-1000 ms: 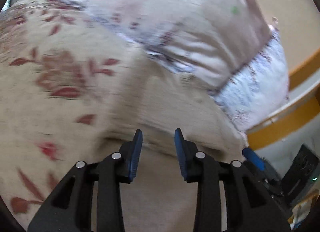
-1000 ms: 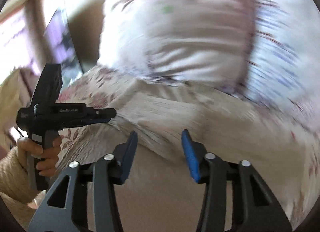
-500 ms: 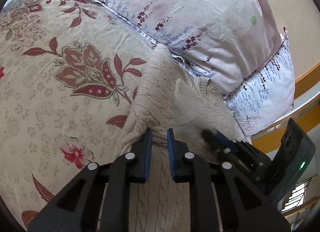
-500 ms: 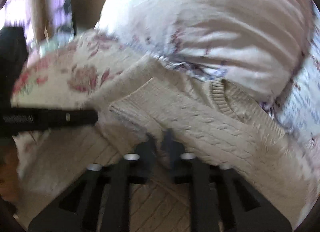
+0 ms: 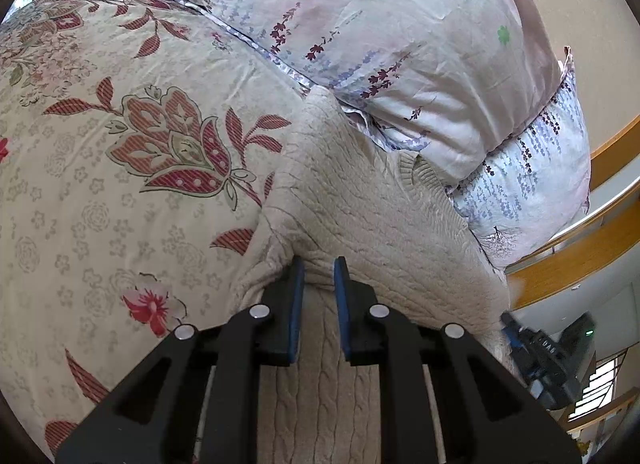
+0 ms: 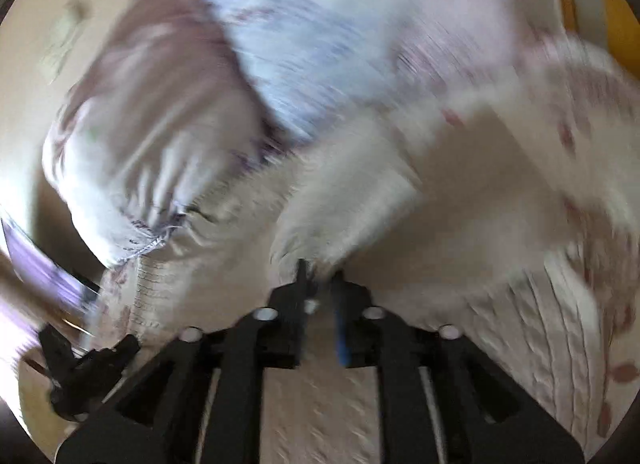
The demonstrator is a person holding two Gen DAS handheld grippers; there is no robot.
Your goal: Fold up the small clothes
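Left gripper (image 5: 319, 270) and right gripper (image 6: 319, 276) each pinch a fold of the sweater (image 5: 360, 204) between nearly closed jaws, on the bed (image 5: 100, 184).

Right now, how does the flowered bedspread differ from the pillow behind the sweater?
The bedspread is cream with big red leaf-and-flower motifs; the pillow is pale pink with small purple sprigs. The bedspread lies spread flat under the cream cable-knit sweater; the pillow bulges up plump behind it. Both are floral bedding touching the sweater, which the left hand-held gripper pinches.
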